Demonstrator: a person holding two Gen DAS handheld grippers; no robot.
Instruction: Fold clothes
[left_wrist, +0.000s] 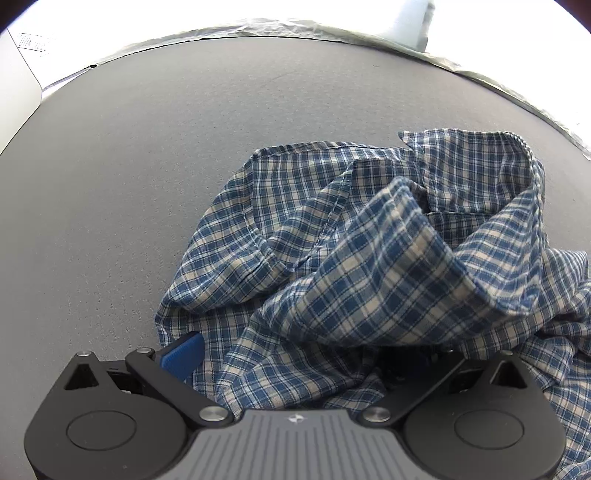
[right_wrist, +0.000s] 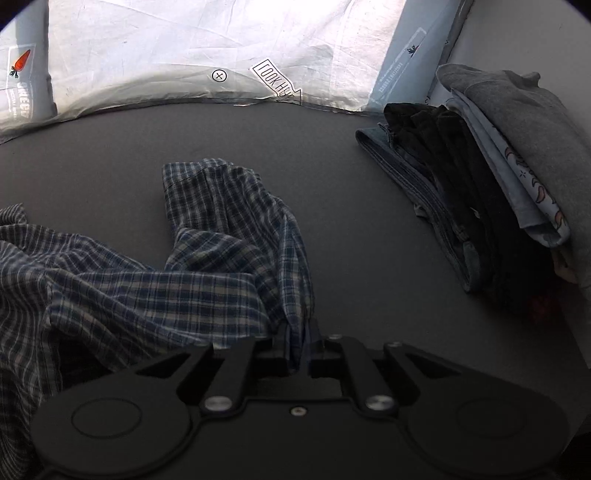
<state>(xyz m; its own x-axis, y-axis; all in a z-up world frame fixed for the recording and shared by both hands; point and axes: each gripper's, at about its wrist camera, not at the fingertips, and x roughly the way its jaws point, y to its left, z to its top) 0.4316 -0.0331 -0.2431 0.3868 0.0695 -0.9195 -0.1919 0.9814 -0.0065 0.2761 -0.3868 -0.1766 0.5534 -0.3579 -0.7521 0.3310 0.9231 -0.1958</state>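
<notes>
Both grippers sit low at the crumpled blue-and-cream plaid shirt (left_wrist: 369, 258). On the right gripper (right_wrist: 297, 350) the two fingers are drawn close together, pinching a bunched fold of the plaid cloth between them; the fabric rises out of the jaws and spreads away to the left across the surface. On the left gripper (left_wrist: 291, 354) the fingers stand wide apart: one blue fingertip (left_wrist: 183, 352) shows at the left edge of the cloth, while the other side is buried under a raised fold of the shirt, so whether anything is actually clamped there cannot be told.

From the left wrist view the shirt lies in a rumpled heap on the dark grey table (left_wrist: 147, 166), its hemmed edges turned up.

Farther out, the right wrist view shows a stack of folded clothes (right_wrist: 480, 177) standing well apart on the right, with denim, black, pale printed and grey pieces. A wrinkled white sheet (right_wrist: 184, 48) lies beyond the table's far edge.
</notes>
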